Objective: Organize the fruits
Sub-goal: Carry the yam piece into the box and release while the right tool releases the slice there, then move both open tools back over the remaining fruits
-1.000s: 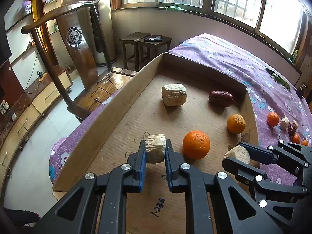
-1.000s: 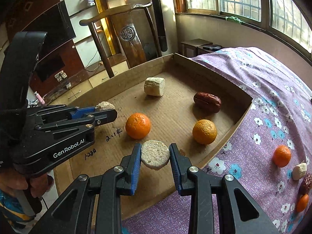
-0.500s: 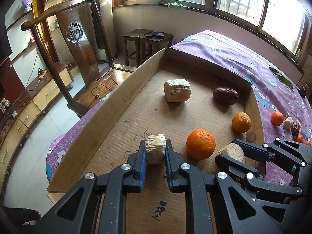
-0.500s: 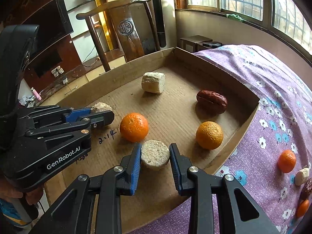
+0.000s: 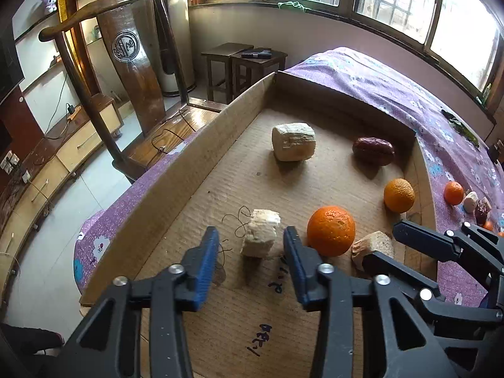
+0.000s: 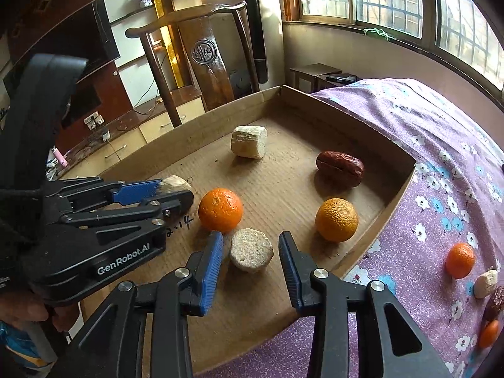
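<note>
Tongs both just opening: your left gripper (image 5: 251, 252) freed pale chunk (image 5: 260, 237); right gripper (image 6: 250, 256) freed round slice (image 6: 251, 253), both on cardboard tray (image 5: 176, 186).

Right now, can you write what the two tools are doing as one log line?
left tool: just opened, pale chunk freed | right tool: just opened, round slice freed | both in cardboard tray

Your left gripper (image 5: 251, 245) tilts down, and its jaws have just been opening; a pale chunk sits between them with a gap on each side. Your right gripper (image 6: 250, 252) tilts down too, its jaws likewise just opening around a round pale piece, pads clear of it. Your left hand (image 6: 28, 308) shows at the handle, fingers wrapped round it.
</note>
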Available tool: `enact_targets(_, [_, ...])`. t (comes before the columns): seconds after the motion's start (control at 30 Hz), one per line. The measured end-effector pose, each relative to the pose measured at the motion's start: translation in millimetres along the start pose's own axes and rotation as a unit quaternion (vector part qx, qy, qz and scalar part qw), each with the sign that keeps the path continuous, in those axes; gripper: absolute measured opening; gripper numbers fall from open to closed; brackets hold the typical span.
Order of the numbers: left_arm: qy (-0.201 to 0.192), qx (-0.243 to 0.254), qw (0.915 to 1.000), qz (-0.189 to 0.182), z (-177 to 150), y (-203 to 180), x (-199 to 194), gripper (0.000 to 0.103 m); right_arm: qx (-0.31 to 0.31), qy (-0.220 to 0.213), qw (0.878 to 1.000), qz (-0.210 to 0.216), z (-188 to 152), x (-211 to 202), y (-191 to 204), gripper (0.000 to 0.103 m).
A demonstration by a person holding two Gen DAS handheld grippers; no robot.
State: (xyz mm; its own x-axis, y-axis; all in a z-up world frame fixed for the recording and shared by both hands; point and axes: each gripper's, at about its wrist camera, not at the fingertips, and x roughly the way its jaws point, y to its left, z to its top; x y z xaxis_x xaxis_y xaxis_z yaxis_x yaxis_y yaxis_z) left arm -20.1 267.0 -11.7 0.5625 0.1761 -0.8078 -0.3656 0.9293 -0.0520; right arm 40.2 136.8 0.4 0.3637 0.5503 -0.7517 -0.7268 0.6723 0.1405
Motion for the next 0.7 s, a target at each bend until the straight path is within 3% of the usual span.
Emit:
enact_targets(0.1, [-0.016, -0.007, 0.9998, 0.007, -0.3, -0.2, -8.8, 0.073, 0.005, -0.014, 1.000, -0.001, -2.9, -14.3, -1.9, 0.043])
enact_targets(0.27, [-0.028, -0.002, 0.9996, 0.006, -4.3, -13.1, -22.2, 0.074, 0.022, -0.039, 0.999, -0.023, -11.7, -43.1, -13.7, 0.056])
enact_targets(0.33, [-0.036, 0.003, 0.9994, 0.003, -6.2, -22.0, -28.3, 0.076, 0.029, -0.051, 0.997, -0.041, -14.9, -56.0, -19.9, 0.068])
enact_targets(0.43, [-0.047, 0.010, 0.9988, -0.006, -8.0, -37.5, -37.1, 0.082, 0.041, -0.062, 0.995, -0.063, -20.2, -73.3, -31.9, 0.071])
enact_targets(0.7, [-0.051, 0.046, 0.9965, -0.046, -13.5, -90.1, -49.5, 0.085, 0.088, -0.067, 0.988, -0.110, -51.6, -109.3, -70.9, 0.077])
